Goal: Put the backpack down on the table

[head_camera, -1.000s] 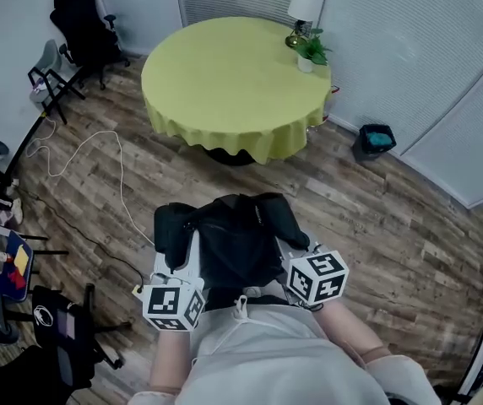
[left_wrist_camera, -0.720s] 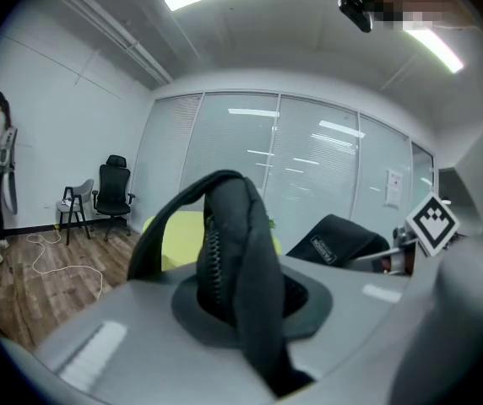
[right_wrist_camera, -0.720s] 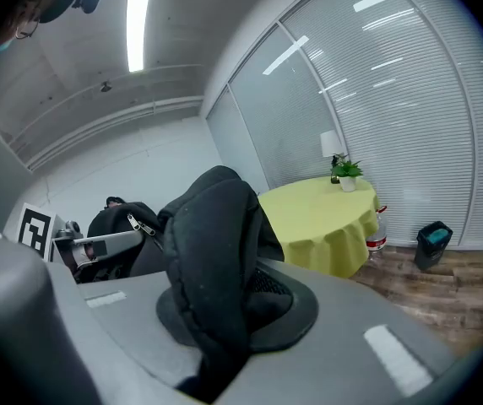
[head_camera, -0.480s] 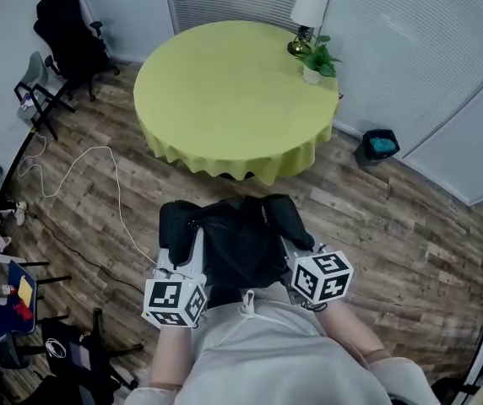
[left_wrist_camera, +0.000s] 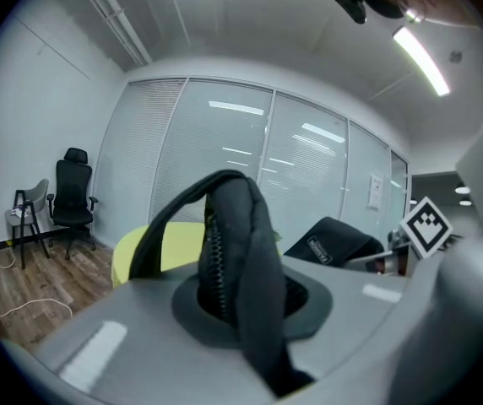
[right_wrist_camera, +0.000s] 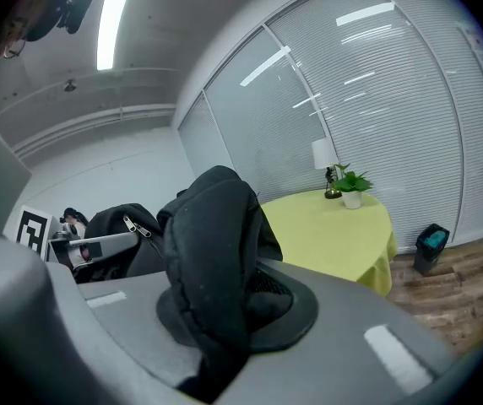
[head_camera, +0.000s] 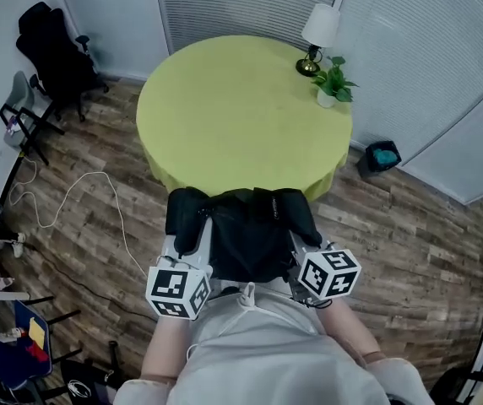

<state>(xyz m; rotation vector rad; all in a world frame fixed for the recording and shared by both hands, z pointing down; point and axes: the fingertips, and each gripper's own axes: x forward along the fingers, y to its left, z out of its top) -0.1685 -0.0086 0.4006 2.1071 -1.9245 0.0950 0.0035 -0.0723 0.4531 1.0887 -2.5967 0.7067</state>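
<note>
Left hand-held gripper (head_camera: 181, 251) and right hand-held gripper (head_camera: 303, 256), each clamped tight on a fold of the black fabric backpack (head_camera: 241, 234), hold it in the air at the near edge of the round table with the yellow-green cloth (head_camera: 241, 116).
One grips each side of the bag, probably so it hangs level and can go down flat; it isn't on the table yet. At the far right edge stand a white-shaded lamp (head_camera: 319, 32) and a small white pot (head_camera: 327, 99) holding a green plant, well apart from the bag. A dark bin (head_camera: 382, 157) on the wood floor holds something teal.
</note>
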